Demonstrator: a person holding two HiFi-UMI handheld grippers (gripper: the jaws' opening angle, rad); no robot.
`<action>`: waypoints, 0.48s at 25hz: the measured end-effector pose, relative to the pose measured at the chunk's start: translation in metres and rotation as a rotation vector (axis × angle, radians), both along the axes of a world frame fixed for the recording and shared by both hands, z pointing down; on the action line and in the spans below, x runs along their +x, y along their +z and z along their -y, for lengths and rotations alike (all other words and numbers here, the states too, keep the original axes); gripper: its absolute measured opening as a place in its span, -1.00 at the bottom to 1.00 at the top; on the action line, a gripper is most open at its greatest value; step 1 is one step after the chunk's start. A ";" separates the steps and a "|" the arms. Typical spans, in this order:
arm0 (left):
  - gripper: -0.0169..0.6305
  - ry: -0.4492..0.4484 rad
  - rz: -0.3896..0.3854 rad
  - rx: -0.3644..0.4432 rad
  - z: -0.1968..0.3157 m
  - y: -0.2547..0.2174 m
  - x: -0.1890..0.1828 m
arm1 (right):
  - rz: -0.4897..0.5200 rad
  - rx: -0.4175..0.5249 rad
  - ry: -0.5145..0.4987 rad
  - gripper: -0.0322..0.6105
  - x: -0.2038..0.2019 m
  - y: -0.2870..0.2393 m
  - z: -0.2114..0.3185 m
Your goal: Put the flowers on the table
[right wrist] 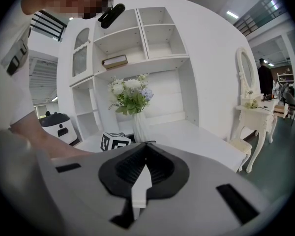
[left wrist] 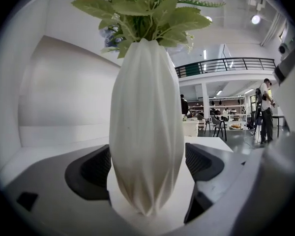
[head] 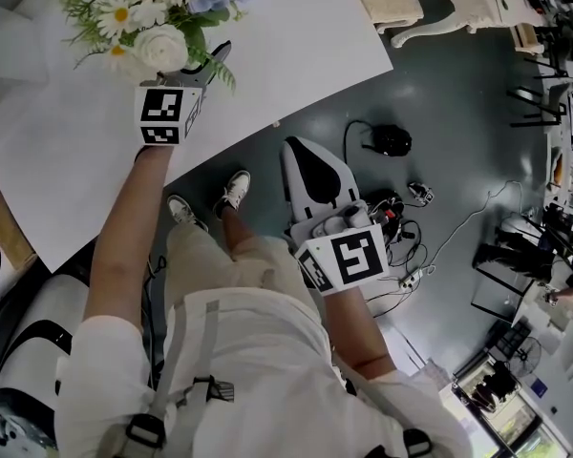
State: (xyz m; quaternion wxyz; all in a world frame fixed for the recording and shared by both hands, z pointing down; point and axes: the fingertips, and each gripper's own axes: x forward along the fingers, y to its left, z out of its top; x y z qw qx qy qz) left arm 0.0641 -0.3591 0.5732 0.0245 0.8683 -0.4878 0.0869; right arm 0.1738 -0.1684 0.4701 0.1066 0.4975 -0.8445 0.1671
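While the flowers stand upright in a white ribbed vase on the white tabletop, the left gripper is placed around the lower part of the vase. Its jaws are wide apart, one on each side. On the right side a clear gap shows between pad and vase. On the left side the pad seems very near, and I cannot say if it touches. The marker cube of this gripper is just beside the bouquet, at the near edge of the tabletop.

The right gripper is well apart from the tabletop, low in front of the person and above the grey floor. Its jaws are together and hold nothing. Its view looks toward the bouquet, with white shelves behind it and a book on one shelf. The person's shoes are on the floor near the tabletop edge.
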 end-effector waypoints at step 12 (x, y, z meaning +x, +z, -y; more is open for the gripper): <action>0.50 0.008 0.008 -0.040 -0.036 -0.007 -0.012 | 0.009 0.028 0.005 -0.87 -0.010 -0.018 -0.013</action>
